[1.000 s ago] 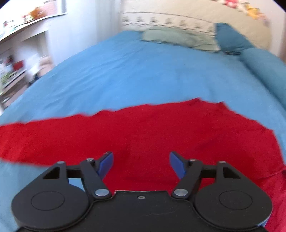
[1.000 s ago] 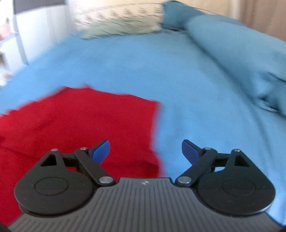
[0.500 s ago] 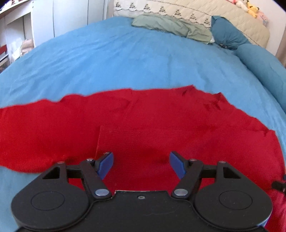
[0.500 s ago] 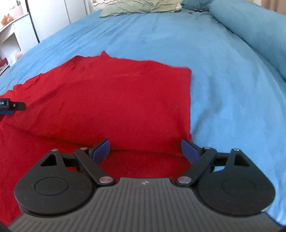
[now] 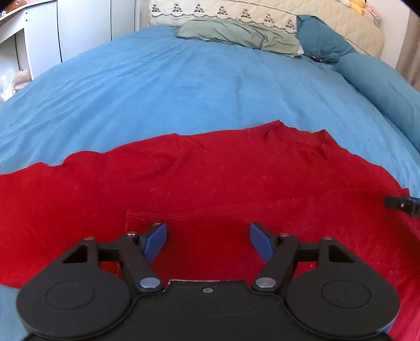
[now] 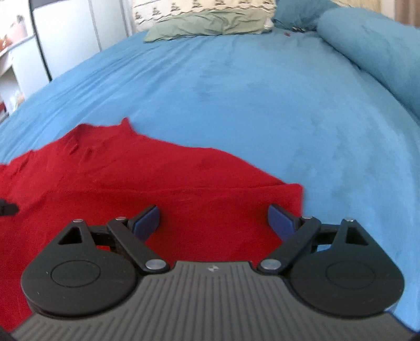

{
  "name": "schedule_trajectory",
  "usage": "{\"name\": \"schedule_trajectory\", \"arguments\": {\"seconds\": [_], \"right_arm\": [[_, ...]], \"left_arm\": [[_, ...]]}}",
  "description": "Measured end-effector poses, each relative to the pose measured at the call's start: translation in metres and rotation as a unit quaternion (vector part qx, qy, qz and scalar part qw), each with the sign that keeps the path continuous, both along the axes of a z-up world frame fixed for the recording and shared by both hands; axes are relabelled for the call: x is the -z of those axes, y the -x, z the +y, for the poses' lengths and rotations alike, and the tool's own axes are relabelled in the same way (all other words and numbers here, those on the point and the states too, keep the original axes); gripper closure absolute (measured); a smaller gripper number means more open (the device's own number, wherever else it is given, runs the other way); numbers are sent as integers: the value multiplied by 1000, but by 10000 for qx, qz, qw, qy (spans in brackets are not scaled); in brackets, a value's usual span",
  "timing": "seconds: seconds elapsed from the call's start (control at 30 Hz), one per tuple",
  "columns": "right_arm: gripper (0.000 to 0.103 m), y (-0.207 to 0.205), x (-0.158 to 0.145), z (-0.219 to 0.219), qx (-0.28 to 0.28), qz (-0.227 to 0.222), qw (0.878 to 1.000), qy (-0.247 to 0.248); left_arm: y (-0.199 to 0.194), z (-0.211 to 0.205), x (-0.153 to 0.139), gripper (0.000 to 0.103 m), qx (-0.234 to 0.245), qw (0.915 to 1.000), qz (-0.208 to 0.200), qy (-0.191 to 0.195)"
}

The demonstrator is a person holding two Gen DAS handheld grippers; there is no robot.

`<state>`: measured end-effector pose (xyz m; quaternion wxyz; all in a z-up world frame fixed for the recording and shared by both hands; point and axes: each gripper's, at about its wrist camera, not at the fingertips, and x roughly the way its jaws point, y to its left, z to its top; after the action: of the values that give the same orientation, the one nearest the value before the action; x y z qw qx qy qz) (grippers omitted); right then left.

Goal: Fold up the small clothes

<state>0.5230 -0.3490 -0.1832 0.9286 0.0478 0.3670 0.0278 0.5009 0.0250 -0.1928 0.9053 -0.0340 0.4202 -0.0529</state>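
Red cloth [image 5: 210, 183] spread flat on bed [image 5: 197, 86], long axis 9 to 3 o'clock; left gripper [image 5: 207, 238] and right gripper [image 6: 214, 219] both spread, empty, above it

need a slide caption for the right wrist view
Open right gripper above the near right corner of a red garment spread on a blue bedspread, pillows behind.

wide bed under a blue cover [image 5: 199, 86], sage-green pillow [image 5: 236, 36] near the head, cream quilted headboard [image 5: 328, 18] behind it, teal pillow [image 5: 320, 42] and long teal bolster [image 5: 380, 81] on the right, white cupboards [image 5: 84, 26] on the left, soft daylight
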Motion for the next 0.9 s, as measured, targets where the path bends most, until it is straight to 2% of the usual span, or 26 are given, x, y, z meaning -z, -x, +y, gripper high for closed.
{"name": "schedule_trajectory", "arguments": {"seconds": [0.13, 0.3, 0.47, 0.57, 0.67, 0.7, 0.73, 0.77, 0.83, 0.9], "right_arm": [[0, -1, 0, 2, -29, 11, 10000, 65], [0, -4, -11, 7, -7, 85, 9999, 121], [0, 13, -59, 25, -238, -307, 9992, 38], [0, 28, -97, 42, -288, -404, 9988, -35], [0, 46, -134, 74, -432, -517, 9975, 217], [0, 51, -142, 84, -458, -527, 9972, 268], [0, 56, -151, 98, -484, -536, 9970, 271], [0, 61, -157, 110, -500, -551, 9969, 249], [0, 69, -165, 138, -514, -554, 9970, 158], [0, 74, -167, 166, -525, -489, 9974, 36]], "left_arm": [[-3, 6, 0, 27, -103, 9998, 73, 164], [-7, 1, -5, 27, -80, 9999, 149, 22], [6, 6, -36, 27, -308, 9995, 8, -117], [26, 24, -72, 27, -545, 9982, -237, 61], [55, 50, -111, 26, -876, 9948, -489, 192], [64, 59, -123, 22, -964, 9935, -567, 205], [74, 70, -134, 7, -1028, 9924, -641, 207], [84, 82, -143, 0, -1120, 9909, -720, 174], [103, 108, -156, 0, -1308, 9872, -900, 133], [111, 135, -161, 0, -1428, 9856, -891, 137]]}}
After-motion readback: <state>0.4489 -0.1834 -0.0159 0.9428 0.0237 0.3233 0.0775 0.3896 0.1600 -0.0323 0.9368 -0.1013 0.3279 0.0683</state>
